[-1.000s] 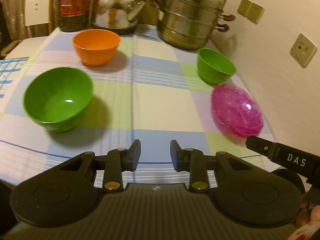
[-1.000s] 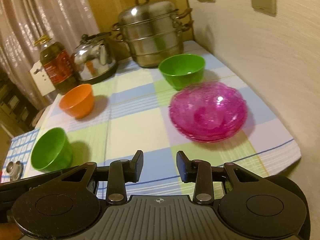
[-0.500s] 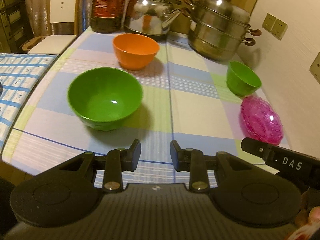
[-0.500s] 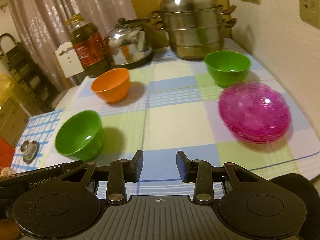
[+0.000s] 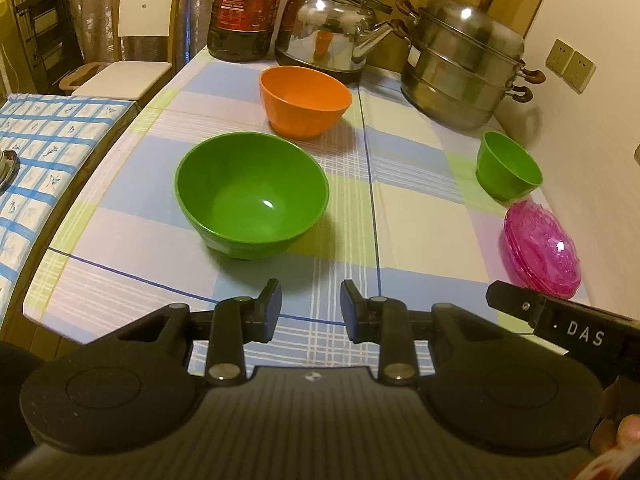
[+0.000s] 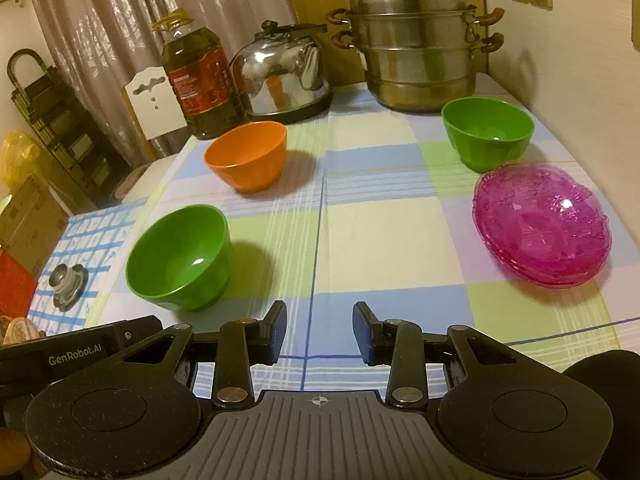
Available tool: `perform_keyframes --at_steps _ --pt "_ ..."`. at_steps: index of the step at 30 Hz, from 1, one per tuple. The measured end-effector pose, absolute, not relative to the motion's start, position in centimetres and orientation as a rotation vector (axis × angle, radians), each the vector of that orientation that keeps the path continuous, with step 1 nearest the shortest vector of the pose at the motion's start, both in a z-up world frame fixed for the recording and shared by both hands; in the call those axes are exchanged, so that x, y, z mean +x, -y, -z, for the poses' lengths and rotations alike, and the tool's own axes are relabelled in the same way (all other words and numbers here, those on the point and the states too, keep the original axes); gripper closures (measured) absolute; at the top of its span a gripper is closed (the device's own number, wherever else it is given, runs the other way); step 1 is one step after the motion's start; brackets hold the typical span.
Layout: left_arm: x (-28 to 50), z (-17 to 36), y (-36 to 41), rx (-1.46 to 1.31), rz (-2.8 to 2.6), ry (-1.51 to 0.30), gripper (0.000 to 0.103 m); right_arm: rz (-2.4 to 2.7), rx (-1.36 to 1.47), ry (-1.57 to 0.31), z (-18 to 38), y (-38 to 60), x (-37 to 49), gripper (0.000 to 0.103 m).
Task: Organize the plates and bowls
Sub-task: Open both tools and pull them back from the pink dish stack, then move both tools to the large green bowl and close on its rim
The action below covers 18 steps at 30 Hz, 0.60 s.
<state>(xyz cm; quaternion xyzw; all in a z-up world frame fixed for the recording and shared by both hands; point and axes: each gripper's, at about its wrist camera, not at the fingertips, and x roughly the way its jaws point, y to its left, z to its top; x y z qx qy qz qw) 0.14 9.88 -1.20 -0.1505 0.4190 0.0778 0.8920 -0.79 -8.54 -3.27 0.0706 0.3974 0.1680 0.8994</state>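
A large green bowl stands near the table's front left. An orange bowl stands behind it. A smaller green bowl stands at the right by the wall. A stack of pink clear plates lies in front of it. My left gripper is open and empty, just short of the large green bowl. My right gripper is open and empty above the table's front edge, between the large green bowl and the plates.
A steel steamer pot, a kettle and an oil bottle stand along the back of the checked tablecloth. The wall runs along the right. A white chair and a lower blue-checked surface lie left.
Both grippers have swung to the left: the large green bowl has come to the middle of the left wrist view, and the pink plates have slid to the right in both views.
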Motion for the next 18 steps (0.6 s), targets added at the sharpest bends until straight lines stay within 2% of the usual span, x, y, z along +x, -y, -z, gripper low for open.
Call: perform_keyframes --at_steps 18 --pt "0.4 0.9 -13.8 -0.319 -0.222 -0.859 0.075 -0.382 0.137 -0.831 3.5 5.9 0.4 0.066"
